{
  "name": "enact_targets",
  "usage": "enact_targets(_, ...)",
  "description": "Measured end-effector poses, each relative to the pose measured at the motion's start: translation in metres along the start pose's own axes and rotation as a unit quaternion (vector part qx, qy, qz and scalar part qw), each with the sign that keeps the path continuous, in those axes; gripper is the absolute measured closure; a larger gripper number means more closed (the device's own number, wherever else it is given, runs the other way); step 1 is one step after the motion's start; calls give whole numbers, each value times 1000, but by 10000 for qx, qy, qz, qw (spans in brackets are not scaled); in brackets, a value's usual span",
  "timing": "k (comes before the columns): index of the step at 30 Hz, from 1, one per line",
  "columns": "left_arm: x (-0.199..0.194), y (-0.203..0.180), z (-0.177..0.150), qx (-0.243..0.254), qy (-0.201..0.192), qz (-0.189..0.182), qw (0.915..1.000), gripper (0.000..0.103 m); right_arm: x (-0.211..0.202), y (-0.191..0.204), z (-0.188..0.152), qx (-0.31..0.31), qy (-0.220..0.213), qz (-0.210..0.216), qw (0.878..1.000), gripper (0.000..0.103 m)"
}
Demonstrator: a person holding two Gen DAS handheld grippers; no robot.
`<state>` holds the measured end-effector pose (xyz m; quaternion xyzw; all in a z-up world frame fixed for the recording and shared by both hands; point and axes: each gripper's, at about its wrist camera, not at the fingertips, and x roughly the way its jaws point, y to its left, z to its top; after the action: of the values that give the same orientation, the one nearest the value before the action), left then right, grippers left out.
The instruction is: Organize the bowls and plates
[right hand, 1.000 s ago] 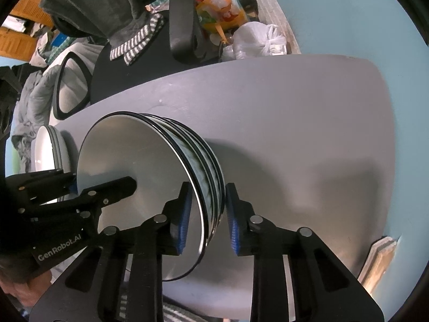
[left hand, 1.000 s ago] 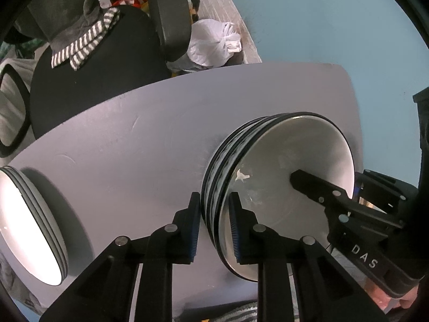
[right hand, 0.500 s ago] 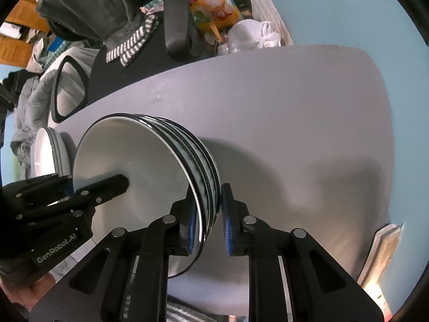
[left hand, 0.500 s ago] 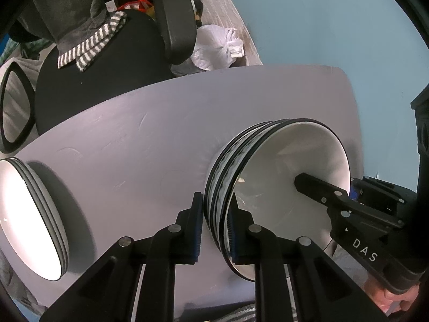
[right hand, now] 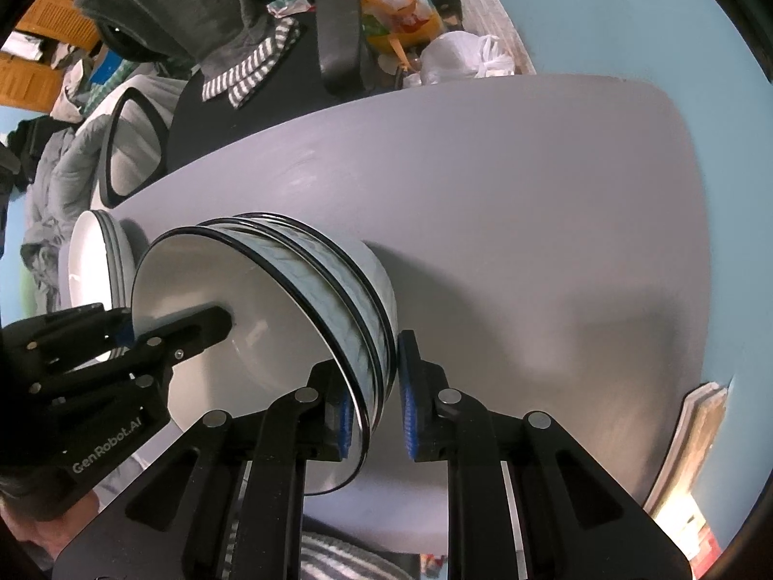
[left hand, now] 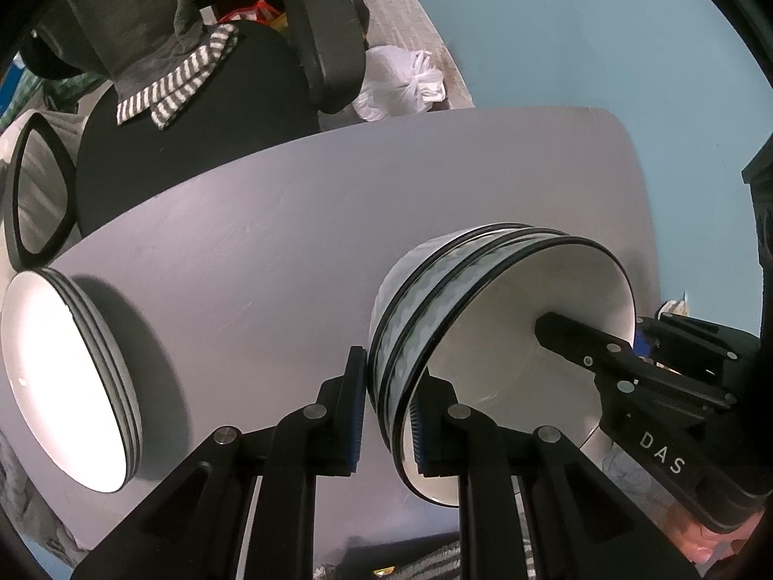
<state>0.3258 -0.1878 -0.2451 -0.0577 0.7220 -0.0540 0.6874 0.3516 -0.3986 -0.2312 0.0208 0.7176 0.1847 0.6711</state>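
Left tool [left hand: 386,415] pointing down, jaws clamped, right tool [right hand: 374,415] likewise clamped

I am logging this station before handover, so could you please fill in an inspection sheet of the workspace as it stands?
Surface: grey table, bare between the two stacks.
Job's things: bowls, nested, gripped at opposite rims; plates stacked near the table's edge.
Clutter: white bag beyond the far edge; papers at one corner.
Grippers: left gripper and right gripper each clamp the bowls' rim.
Cables: nothing seen.
Surroundings: black chair with draped clothes, blue wall.
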Motion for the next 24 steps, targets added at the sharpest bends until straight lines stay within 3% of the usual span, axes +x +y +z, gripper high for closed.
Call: enact_targets(24, -29, 68, -34, -677, -214, -59, 9975, 88, 7, 66, 1, -567, 195, 30, 9982, 87)
